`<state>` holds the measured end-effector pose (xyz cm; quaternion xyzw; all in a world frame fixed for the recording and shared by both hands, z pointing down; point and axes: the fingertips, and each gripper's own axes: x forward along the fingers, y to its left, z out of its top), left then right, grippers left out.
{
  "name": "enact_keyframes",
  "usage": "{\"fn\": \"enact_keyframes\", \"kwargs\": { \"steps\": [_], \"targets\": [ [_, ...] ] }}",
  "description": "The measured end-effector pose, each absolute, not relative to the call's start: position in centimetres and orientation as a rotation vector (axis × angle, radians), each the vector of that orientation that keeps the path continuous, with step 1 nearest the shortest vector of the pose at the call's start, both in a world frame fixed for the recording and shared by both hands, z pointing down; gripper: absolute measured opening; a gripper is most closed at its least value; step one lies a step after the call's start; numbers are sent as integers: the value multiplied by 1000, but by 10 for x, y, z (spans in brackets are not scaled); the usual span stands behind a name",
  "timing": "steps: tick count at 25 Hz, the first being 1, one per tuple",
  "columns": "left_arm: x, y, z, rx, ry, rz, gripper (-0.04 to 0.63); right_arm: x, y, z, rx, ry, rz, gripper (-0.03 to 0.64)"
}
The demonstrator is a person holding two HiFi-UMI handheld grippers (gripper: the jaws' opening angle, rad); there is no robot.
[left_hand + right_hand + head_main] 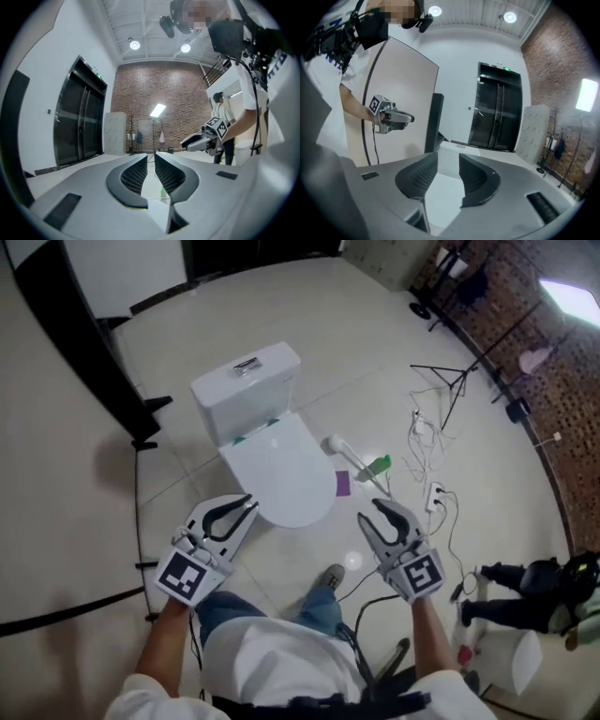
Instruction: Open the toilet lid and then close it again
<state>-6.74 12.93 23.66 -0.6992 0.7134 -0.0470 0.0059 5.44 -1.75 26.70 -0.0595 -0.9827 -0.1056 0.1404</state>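
A white toilet stands on the tiled floor, its tank (246, 381) at the back and its lid (281, 470) down flat over the bowl. My left gripper (250, 503) hovers by the lid's front left edge, apart from it. Its jaws stand a narrow gap apart with nothing between them (151, 155). My right gripper (368, 511) hangs to the right of the bowl's front, its jaws wider apart and empty (448, 155). In the right gripper view the tank (457, 151) and lid (443, 197) lie straight ahead between the jaws. Each gripper view shows the other gripper in the air (201, 139) (396, 119).
A white brush-like object (345, 452), a green bottle (379, 465) and a purple item (343, 483) lie right of the toilet. Cables and a power strip (433, 495) trail behind them. A black stand (452, 382) is farther back. A person in dark clothes (525, 589) is at the right.
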Motion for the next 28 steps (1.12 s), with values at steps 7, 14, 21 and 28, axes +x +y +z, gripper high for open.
{"fn": "enact_keyframes", "kwargs": {
  "steps": [7,14,21,28],
  "targets": [
    [-27,60,287,-1949,2501,-205,46,82,-104,335,-581,-2570,-619,134],
    [-19,43,403,-1950,2707,-367,80,79,-108,475,-900,-2302,-1065,133],
    [-3,36,532,-2019,2646,-571,80,74,-81,630,-1079,-2134,-1285,146],
    [47,30,656,-2112,2578,-736,83,68,-79,755,-1159,-1983,-1448,167]
  ]
}}
